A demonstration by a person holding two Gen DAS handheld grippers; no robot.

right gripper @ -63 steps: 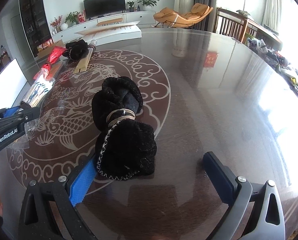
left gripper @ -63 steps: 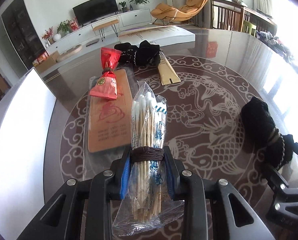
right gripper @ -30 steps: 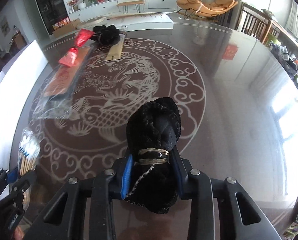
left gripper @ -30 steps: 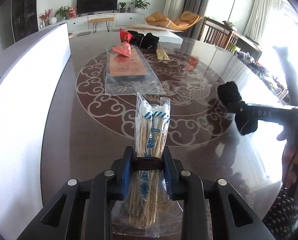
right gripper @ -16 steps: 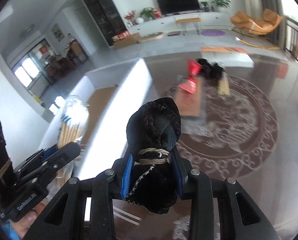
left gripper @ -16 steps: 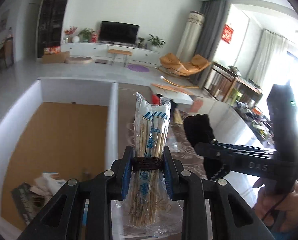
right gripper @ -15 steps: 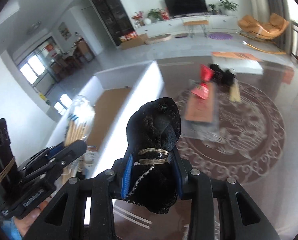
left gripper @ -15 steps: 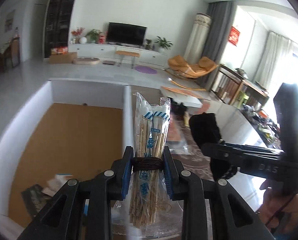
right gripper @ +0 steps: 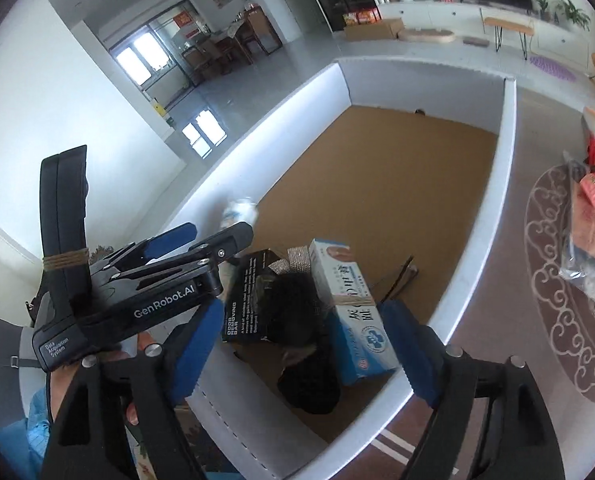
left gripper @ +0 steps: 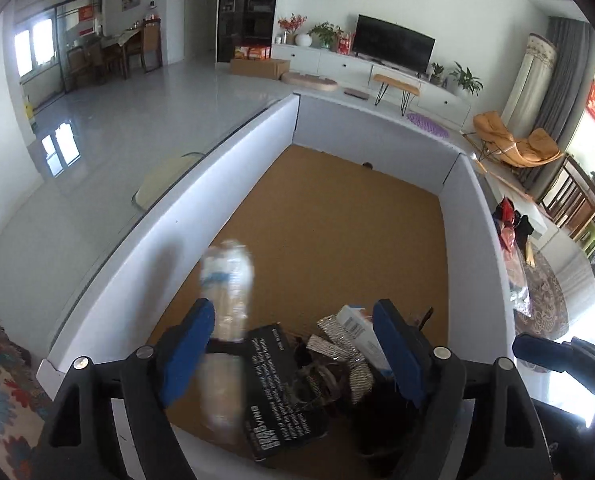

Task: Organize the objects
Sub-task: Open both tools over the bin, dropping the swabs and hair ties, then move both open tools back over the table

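Both grippers hang over a large white box (left gripper: pixel 233 184) with a brown cardboard floor (left gripper: pixel 337 232). My left gripper (left gripper: pixel 293 340) is open; the cotton swab bundle (left gripper: pixel 227 320) is blurred between its fingers, falling into the box. My right gripper (right gripper: pixel 301 344) is open; the black fabric bundle (right gripper: pixel 309 344) is below it on the box floor, loose. It also shows in the left wrist view (left gripper: pixel 377 420). The left gripper shows in the right wrist view (right gripper: pixel 185 252).
In the near end of the box lie a black carton (right gripper: pixel 249 296), a white and blue carton (right gripper: pixel 349 312) and a glittery silver piece (left gripper: pixel 341 348). On the round table to the right are a bagged red packet (right gripper: pixel 589 216) and another black bundle (left gripper: pixel 523 226).
Both grippers swung from over the table to above the box and opened. The swab bundle and the black fabric bundle left the jaws and dropped toward the box floor.
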